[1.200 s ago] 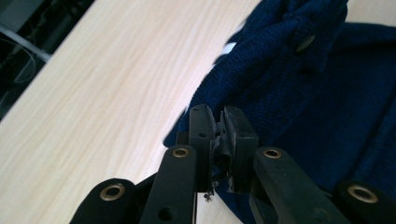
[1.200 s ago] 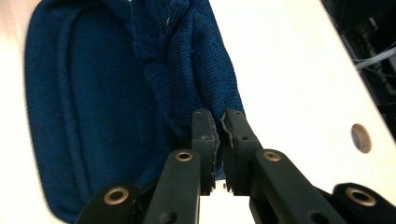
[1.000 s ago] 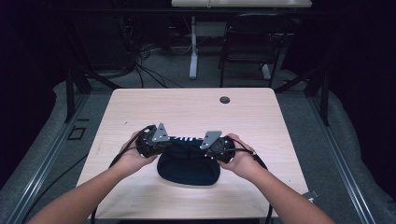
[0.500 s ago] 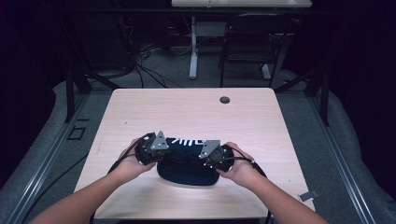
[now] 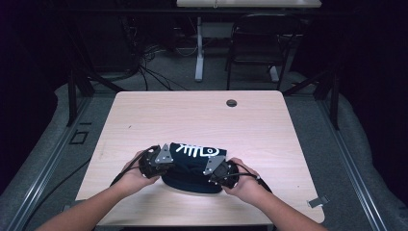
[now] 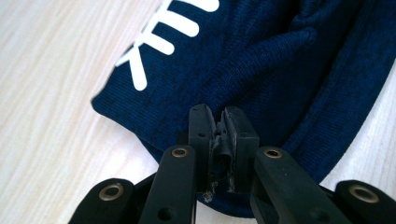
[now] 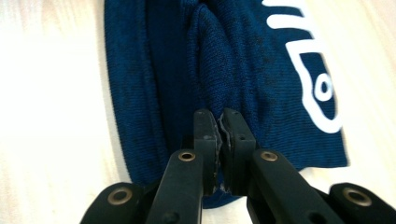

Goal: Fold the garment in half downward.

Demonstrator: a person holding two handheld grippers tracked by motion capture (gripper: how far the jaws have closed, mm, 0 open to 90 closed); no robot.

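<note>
A dark navy knitted garment (image 5: pixel 192 166) with a white printed design lies bunched on the near middle of the wooden table (image 5: pixel 192 115). My left gripper (image 5: pixel 171 165) is shut on a fold at its left side; in the left gripper view the jaws (image 6: pixel 223 116) pinch a ridge of the fabric (image 6: pixel 261 60). My right gripper (image 5: pixel 211 172) is shut on a fold at the right side, its jaws having just closed the last bit on the cloth (image 7: pixel 243 60), as the right gripper view (image 7: pixel 219 119) shows. Both sit low, near the tabletop.
A small dark round grommet (image 5: pixel 231 102) sits near the table's far edge. Behind the table stand a chair (image 5: pixel 260 38), a desk leg (image 5: pixel 198 48) and loose cables on the floor. A small tag (image 5: pixel 317 201) hangs at the table's near right corner.
Both hands have come down and toward the near edge with the garment's folds still pinched. The garment now sits lower and closer to the person.
</note>
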